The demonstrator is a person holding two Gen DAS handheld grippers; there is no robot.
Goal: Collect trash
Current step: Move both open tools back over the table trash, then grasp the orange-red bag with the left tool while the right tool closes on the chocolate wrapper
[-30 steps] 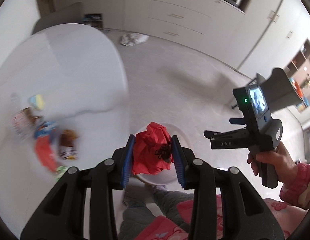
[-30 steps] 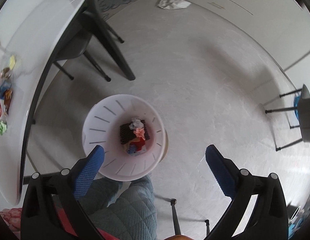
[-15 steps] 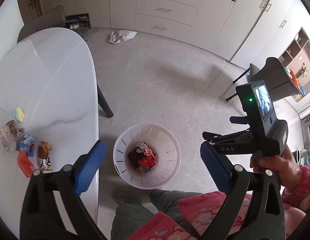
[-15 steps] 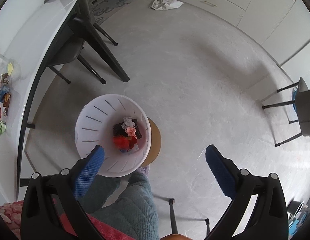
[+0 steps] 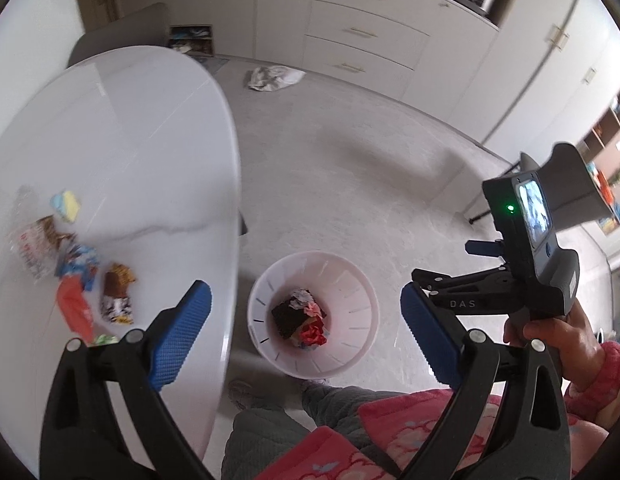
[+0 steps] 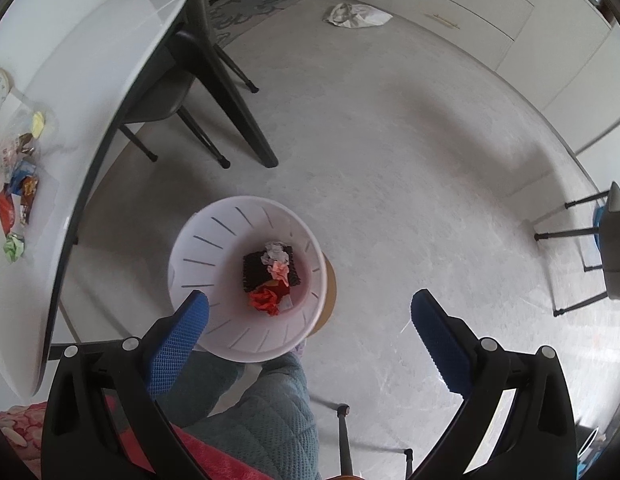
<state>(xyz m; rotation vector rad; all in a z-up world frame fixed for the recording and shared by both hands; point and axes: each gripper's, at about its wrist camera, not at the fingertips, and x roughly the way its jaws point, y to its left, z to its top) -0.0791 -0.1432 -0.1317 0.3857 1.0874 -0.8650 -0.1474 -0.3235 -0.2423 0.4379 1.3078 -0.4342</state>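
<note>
A white slotted waste basket (image 5: 350, 276) (image 6: 213, 240) stands on the floor beside the table. Inside it lies a crumpled red wrapper (image 5: 313, 333) (image 6: 265, 300) on top of other scraps. My left gripper (image 5: 305, 336) hangs above the basket, open and empty. My right gripper (image 6: 310, 332) also stands open with nothing between its blue pads; in the left wrist view its body (image 5: 510, 280) shows at the right, held by a hand. Several wrappers (image 5: 77, 280) (image 6: 17, 196) lie on the white table (image 5: 121, 140) (image 6: 89, 72), with a green crumpled scrap (image 6: 13, 246) nearest the edge.
A dark chair (image 6: 169, 96) is tucked under the table. A crumpled white bag (image 5: 273, 77) (image 6: 358, 15) lies on the floor near the cabinets (image 5: 362, 36). The person's legs (image 6: 253, 400) are below the basket. Another chair's legs (image 6: 570, 236) stand at the right.
My left gripper opened and let go of the red wrapper, which dropped into the basket. The right gripper stayed open and barely shifted.
</note>
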